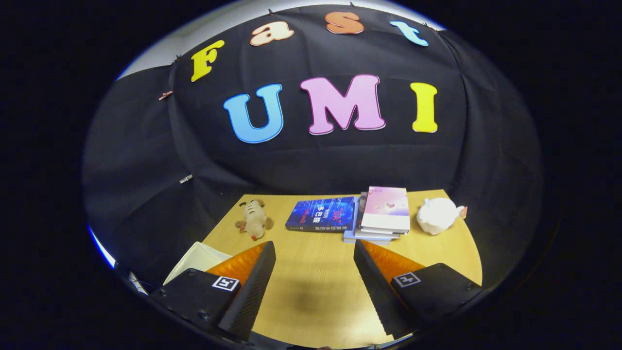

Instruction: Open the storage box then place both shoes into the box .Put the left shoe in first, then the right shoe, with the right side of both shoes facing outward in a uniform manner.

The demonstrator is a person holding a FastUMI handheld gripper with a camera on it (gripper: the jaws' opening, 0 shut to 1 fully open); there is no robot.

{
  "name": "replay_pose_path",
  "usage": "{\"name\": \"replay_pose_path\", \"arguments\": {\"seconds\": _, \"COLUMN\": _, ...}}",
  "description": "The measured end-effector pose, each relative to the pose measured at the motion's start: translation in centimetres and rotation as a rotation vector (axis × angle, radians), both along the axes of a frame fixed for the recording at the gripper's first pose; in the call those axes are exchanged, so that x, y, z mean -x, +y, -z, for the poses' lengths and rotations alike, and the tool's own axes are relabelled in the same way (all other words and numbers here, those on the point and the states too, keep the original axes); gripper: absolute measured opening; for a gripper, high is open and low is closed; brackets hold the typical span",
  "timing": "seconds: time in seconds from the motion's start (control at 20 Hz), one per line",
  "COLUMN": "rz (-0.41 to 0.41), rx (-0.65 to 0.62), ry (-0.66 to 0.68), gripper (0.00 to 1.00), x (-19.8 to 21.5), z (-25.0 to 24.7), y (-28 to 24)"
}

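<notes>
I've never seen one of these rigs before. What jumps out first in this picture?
Nearest are the gripper's two black wedge fingers with orange backs, spread wide apart over bare wooden tabletop, holding nothing. Beyond them a dark blue book lies flat beside a stack of books topped by a pink one. A small tan plush toy lies to the left of the books and a white piggy-shaped figure to their right.

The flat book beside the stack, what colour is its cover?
Dark blue book with red accents, seen in gripper view.
</notes>
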State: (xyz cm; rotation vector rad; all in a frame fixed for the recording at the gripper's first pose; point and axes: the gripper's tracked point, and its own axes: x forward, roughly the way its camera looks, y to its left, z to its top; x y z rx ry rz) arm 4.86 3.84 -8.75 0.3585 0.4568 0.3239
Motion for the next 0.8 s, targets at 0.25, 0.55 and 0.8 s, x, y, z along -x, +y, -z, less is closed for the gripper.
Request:
{"name": "replay_pose_path", "arguments": {"seconds": 0.25, "rz": 0.023, "rx": 0.074, "ry": -0.205, "gripper": 0.99, "x": -0.7, "z": -3.1, "y": -3.9}}
{"name": "replay_pose_path", "arguments": {"seconds": 0.55, "rz": 0.025, "rx": 0.186, "ry": -0.447, "gripper": 0.99, "x": -0.8, "z": -5.3, "y": -6.7}}
{"name": "replay_pose_path", "arguments": {"seconds": 0.8, "rz": -0.075, "rx": 0.164, "ry": -0.476, "gripper": 0.98, "x": -0.3, "z": -4.0, "y": -4.8}}
